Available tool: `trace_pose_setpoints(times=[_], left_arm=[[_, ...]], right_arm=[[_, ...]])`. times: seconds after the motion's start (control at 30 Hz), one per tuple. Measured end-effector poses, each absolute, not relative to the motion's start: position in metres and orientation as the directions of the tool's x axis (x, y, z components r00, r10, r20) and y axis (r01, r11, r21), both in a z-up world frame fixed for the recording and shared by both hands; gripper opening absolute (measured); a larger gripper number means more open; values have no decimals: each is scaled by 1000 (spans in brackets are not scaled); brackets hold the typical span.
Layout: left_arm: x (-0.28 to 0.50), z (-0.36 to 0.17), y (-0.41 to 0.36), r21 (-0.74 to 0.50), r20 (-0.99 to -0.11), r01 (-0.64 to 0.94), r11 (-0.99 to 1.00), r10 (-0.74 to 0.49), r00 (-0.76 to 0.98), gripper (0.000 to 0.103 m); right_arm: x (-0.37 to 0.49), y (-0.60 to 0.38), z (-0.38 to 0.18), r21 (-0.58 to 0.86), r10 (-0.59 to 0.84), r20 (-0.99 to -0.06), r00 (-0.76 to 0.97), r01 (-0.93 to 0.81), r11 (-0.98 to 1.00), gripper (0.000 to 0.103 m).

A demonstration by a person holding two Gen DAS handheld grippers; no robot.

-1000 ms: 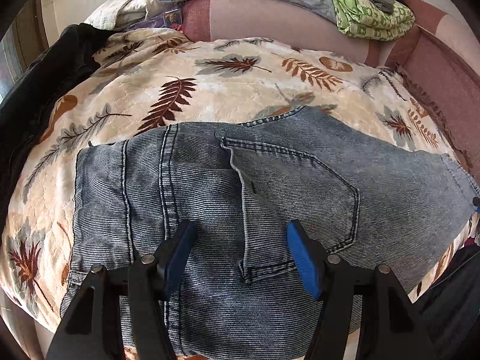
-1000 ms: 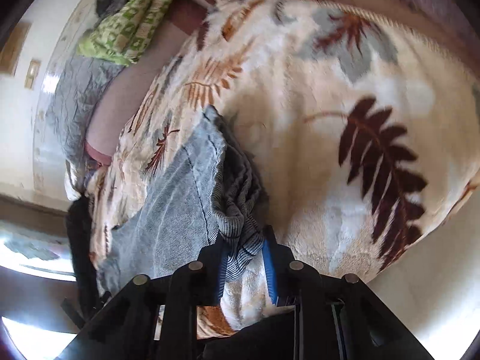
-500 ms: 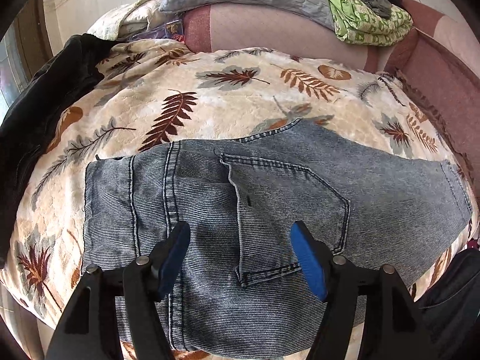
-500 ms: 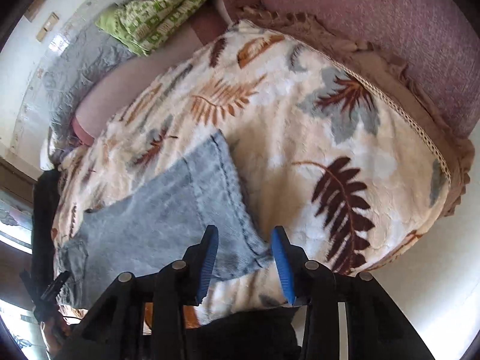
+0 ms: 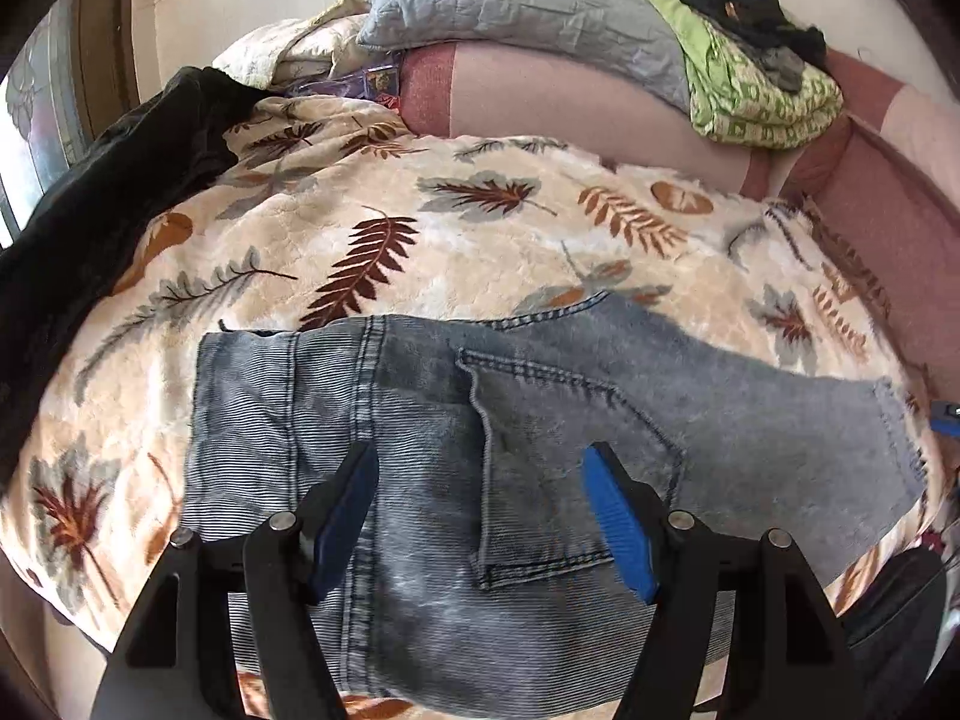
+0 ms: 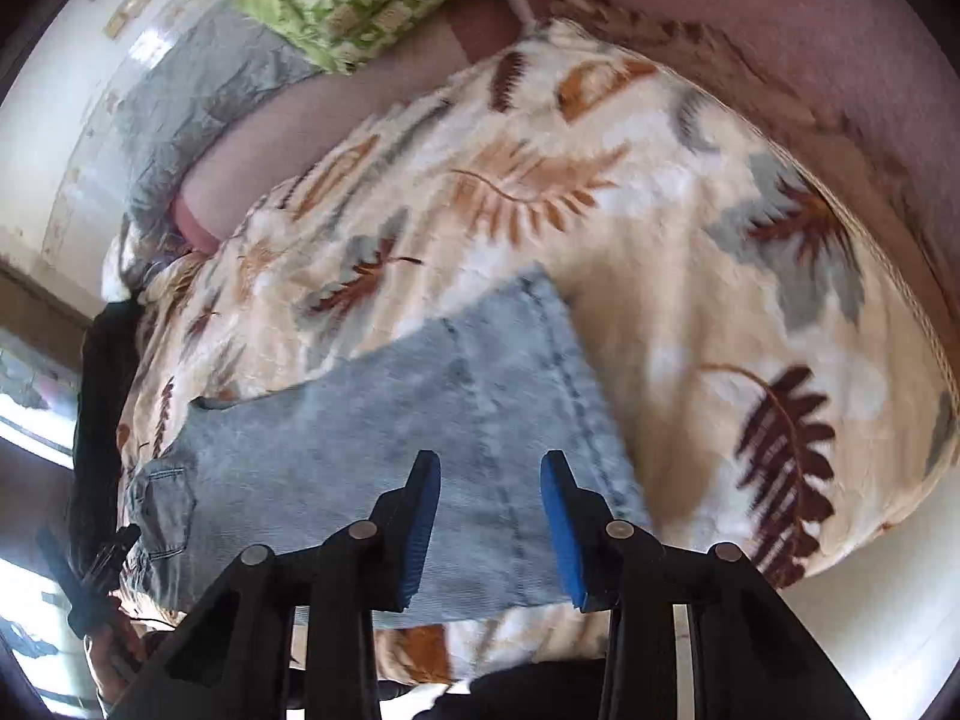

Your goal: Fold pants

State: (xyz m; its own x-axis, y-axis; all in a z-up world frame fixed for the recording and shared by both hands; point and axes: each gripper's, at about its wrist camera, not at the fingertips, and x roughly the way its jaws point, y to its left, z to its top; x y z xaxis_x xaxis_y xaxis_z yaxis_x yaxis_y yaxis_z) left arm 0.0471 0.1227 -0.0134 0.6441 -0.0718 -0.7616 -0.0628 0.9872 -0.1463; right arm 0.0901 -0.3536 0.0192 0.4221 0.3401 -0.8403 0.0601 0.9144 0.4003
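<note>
Blue denim pants (image 5: 540,480) lie flat on a leaf-print blanket (image 5: 420,240), waistband to the left, back pocket (image 5: 570,462) up, leg hem to the right. My left gripper (image 5: 480,516) is open and empty, hovering over the seat by the pocket. In the right wrist view the folded leg (image 6: 420,450) lies flat, its hem (image 6: 576,396) toward the right. My right gripper (image 6: 489,516) is open and empty above the leg near the hem. The left gripper shows small at the far left of the right wrist view (image 6: 90,576).
A dark garment (image 5: 90,210) lies along the blanket's left side. A grey pillow (image 5: 528,6) and a green patterned cloth (image 5: 762,90) sit on the pink sofa back (image 5: 570,96). The blanket's front edge drops off below both grippers.
My right gripper opened and let go of the leg hem, which now lies flat. Both grippers pulled back and up from the pants. The view widened.
</note>
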Motion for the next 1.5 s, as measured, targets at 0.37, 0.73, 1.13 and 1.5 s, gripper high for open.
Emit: trace_pose_setpoints(times=[0.37,0.73,1.13,1.5], left_arm=[[73,-54,126,-135,-771,-182,974,12,636,71],[66,-63,132,-182,-741,-157,971,-31,671,72],[65,-64,132,-183,-740,-142,973,-42,671,72],[64,-64,131,-175,-740,-131,976,-42,671,72]], right_arm=[[212,-66,-2,403,505,-853,135,-444,800,38],[244,16,-72,210,275,-961,37,-547,810,27],[225,42,-54,-123,92,-948,304,-619,775,1],[220,42,-66,-197,54,-928,370,-606,771,1]])
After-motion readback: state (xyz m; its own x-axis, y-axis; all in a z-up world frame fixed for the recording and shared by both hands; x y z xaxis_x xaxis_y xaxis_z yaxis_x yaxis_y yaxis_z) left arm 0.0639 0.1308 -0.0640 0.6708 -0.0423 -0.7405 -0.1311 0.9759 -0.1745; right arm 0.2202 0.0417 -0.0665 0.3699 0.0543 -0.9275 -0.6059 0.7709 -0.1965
